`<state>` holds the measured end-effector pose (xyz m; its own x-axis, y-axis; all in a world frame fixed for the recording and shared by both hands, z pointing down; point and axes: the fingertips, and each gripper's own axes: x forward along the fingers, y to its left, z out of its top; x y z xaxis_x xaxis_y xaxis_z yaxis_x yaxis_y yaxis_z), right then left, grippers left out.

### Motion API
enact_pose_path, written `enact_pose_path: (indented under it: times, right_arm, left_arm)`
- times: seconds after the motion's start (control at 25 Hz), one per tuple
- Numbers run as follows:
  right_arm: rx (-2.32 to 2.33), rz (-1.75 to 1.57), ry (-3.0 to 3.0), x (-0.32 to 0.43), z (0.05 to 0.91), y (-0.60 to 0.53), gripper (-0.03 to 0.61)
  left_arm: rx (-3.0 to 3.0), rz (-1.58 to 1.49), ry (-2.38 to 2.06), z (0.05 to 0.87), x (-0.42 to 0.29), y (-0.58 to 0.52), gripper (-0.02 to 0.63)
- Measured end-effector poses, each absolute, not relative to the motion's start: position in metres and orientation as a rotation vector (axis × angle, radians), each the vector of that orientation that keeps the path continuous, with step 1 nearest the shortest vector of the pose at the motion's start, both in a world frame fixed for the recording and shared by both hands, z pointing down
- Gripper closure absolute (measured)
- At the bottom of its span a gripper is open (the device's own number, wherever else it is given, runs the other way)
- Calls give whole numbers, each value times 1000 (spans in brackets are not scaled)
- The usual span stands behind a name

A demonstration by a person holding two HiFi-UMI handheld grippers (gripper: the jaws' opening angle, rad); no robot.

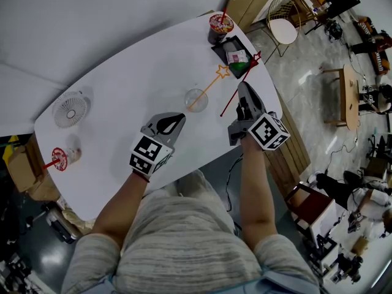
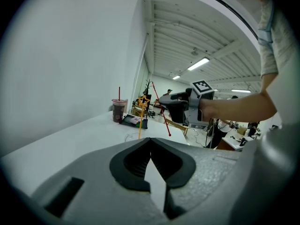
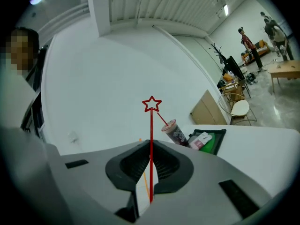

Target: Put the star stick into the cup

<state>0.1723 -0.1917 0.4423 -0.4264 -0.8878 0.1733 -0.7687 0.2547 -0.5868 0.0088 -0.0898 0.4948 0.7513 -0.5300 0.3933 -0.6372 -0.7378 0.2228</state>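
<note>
— White table (image 1: 122, 90) under me, long and curved, with grey floor round it. Are the feeds coming through?

— They are. Where is the red stick?

— I've got the red stick (image 1: 228, 104) pinched in my right gripper (image 1: 243, 87), lifted clear of the table. In the right gripper view the shaft runs straight up between the closed pads, with the star on top.

— And the cup?

— Cup (image 1: 196, 100) sits mid-table, clear, just left of that gripper in the head view. A yellow stick (image 1: 211, 83) leans in it, its star tipped toward the far end. My red stick is outside the cup, beside it, apart from it as far as I can see.

— What about your other side?

— Left gripper (image 1: 176, 120) has its jaws pressed together with nothing between them. It is over the near part of the table, pointing toward the cup.

— Anything else on the table?

— There's a black tray (image 1: 217, 49) at the far end with a drink (image 1: 220, 24) just beside it, and a small fan (image 1: 70, 109) off to the left.
</note>
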Motion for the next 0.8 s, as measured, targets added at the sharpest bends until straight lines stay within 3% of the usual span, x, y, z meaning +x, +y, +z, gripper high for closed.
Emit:
enact_pose_path:
  times: [0.8]
  right_arm:
    - [-1467, -643, 2429, 96, 424, -197, 558]
  left_arm:
    - [2585, 435, -913, 500, -4, -88, 600]
